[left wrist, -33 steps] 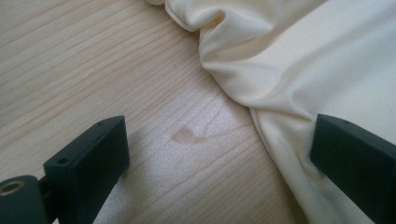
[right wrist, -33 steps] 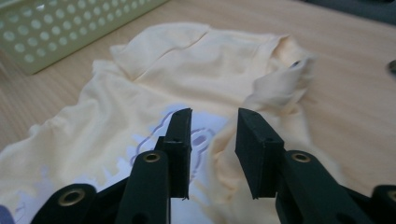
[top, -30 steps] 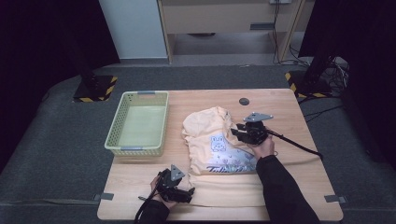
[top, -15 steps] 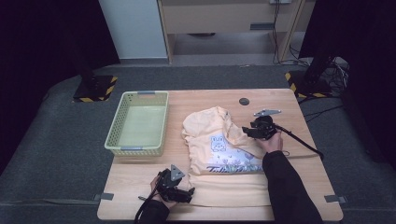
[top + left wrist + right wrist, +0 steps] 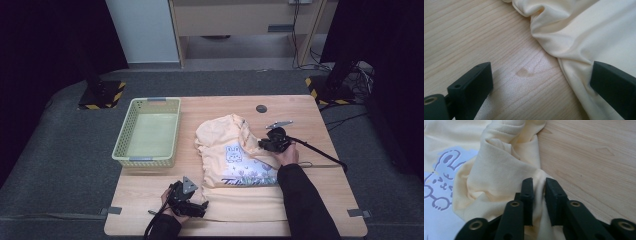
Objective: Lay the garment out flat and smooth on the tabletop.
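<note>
Yellow shirt (image 5: 235, 155) lies crumpled mid-desk (image 5: 300, 107), right of basket (image 5: 147, 132). Right tongs (image 5: 539, 202) have just been closing, now pinching a shirt fold at its right edge. Left tongs (image 5: 541, 85) wide, straddling the shirt's edge near the front desk edge.

Grey carpeted floor (image 5: 60, 150), wooden table (image 5: 310, 107), pale wooden cabinet (image 5: 240, 20) behind, black stands with hazard-striped bases (image 5: 100, 95), dark curtains (image 5: 45, 40).

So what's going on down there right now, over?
Right gripper just closed, pinching fold of pale yellow rabbit-print shirt. Left gripper open at shirt's near edge. Green mesh basket stands apart, nothing blocking.
</note>
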